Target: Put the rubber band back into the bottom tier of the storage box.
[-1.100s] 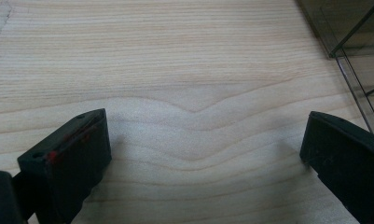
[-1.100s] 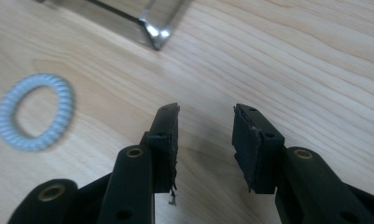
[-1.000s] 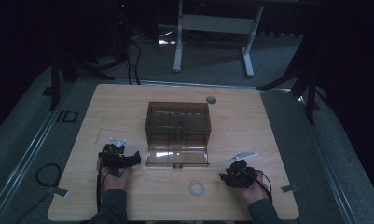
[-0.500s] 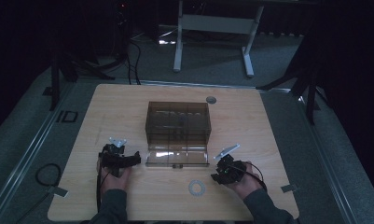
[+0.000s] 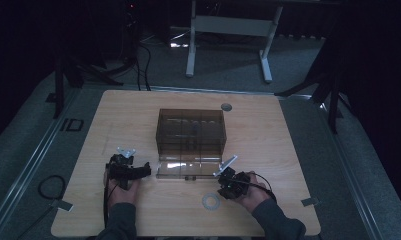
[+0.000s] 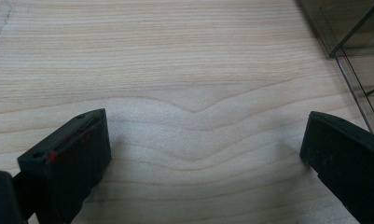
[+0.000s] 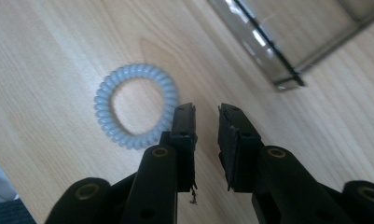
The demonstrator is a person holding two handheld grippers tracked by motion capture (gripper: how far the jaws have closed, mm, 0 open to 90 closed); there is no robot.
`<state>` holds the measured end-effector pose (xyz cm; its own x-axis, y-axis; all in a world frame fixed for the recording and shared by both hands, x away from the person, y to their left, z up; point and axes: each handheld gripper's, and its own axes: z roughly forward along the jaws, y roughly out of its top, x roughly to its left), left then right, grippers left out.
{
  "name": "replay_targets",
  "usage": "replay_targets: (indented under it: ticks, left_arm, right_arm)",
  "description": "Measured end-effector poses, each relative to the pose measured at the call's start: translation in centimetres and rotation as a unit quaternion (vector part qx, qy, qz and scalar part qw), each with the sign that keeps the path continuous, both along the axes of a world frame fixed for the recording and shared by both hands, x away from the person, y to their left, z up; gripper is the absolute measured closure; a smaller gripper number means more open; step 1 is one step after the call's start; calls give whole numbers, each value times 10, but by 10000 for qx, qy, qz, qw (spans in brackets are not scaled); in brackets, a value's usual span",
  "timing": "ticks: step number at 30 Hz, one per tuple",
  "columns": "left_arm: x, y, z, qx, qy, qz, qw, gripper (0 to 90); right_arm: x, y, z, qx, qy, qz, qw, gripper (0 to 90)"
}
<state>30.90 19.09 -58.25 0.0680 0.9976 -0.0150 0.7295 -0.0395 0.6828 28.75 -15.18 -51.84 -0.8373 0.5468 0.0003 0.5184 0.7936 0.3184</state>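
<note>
A pale blue spiral hair tie (image 7: pixel 135 105) lies flat on the wooden table, just left of my right gripper (image 7: pixel 207 114). Its jaws have just been closing to a narrow gap, and nothing is between them. The left fingertip (image 7: pixel 184 116) sits beside the tie's outer rim. In the high view the tie (image 5: pixel 210 201) lies near the front edge, with my right gripper (image 5: pixel 224 191) just above and right of it. My left gripper (image 5: pixel 144 170) rests low over the table, left of the box. Its jaws stand wide open (image 6: pixel 203 140) over bare wood.
A smoked transparent box (image 5: pixel 190 131) with inner dividers stands mid-table, its clear lid (image 5: pixel 189 167) folded down flat toward me. The lid's corner (image 7: pixel 287 79) lies just beyond my right jaws. A small round disc (image 5: pixel 226 106) sits at the far edge of the table (image 5: pixel 288 150).
My right hand has moved left toward the hair tie and the lid's corner. My left hand has stayed where it was.
</note>
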Motion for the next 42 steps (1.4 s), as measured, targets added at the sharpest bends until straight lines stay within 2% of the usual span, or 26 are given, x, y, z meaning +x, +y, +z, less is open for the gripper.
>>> replay_targets:
  ticks: [5, 11, 21, 26, 37, 42]
  left_arm:
    - [0, 0, 0, -1, -1, 0, 10000, 17]
    - [0, 0, 0, -1, 0, 0, 10000, 16]
    - [0, 0, 0, -3, 1, -1, 10000, 17]
    - [0, 0, 0, -1, 0, 1, 10000, 16]
    - [0, 0, 0, -1, -1, 0, 10000, 17]
    - [0, 0, 0, -3, 0, -1, 10000, 16]
  right_arm:
    - [-1, 9, -3, -96, 116, 219, 9996, 767]
    - [-1, 18, -3, -154, 243, 323, 9991, 766]
    - [4, 30, -8, -397, 423, 446, 9973, 770]
    - [7, 34, -11, -588, 588, 489, 9953, 771]
    - [10, 41, -14, -950, 704, 583, 9913, 786]
    - [10, 49, -14, -1256, 755, 653, 9870, 793]
